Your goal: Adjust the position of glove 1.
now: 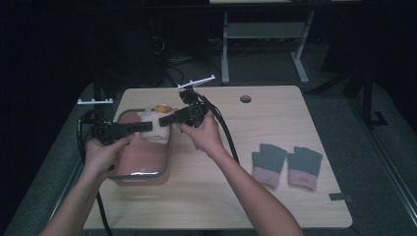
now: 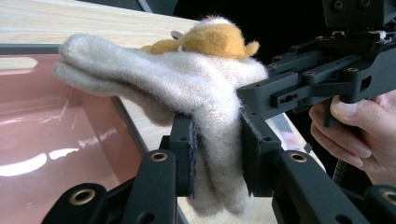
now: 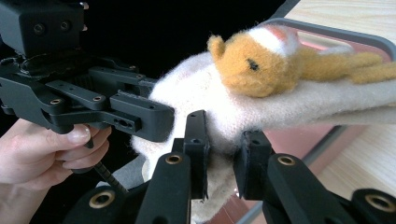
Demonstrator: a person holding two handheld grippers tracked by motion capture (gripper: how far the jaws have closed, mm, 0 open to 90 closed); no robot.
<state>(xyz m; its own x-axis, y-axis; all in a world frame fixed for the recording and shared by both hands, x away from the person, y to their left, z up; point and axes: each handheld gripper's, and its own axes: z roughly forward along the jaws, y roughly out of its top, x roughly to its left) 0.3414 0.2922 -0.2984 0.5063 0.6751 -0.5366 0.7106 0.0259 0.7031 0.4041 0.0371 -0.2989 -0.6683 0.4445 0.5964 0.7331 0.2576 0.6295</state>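
High view is showing a person's two forearms reaching in from below over a light wooden bench (image 1: 275,123), each hand holding one black gripper; the left gripper (image 1: 147,126) and the right gripper (image 1: 163,118) are meeting over one pink tray (image 1: 142,164) with a grey rim, sitting at the bench's left side. Between them one cream woolly glove (image 1: 158,129) is hanging above the tray's far end, with one small orange plush animal (image 1: 161,107) sitting on top of it; two grey gloves with pink cuffs (image 1: 286,165) are lying side by side on the right part of the bench, well apart from the tray; one round hole (image 1: 245,99) is showing near the bench's far edge.

Left gripper view is looking along its own jaws, which are closing partway on the cream glove's (image 2: 187,88) hanging lower part, pinching it between both pads; the right gripper is coming in from the right, a hand (image 2: 355,135) on its handle.

Right gripper view is showing its jaws likewise pressing in on a fold of the same glove (image 3: 219,112); the orange animal (image 3: 261,58) is lying just above; no readable writing is appearing on anything.
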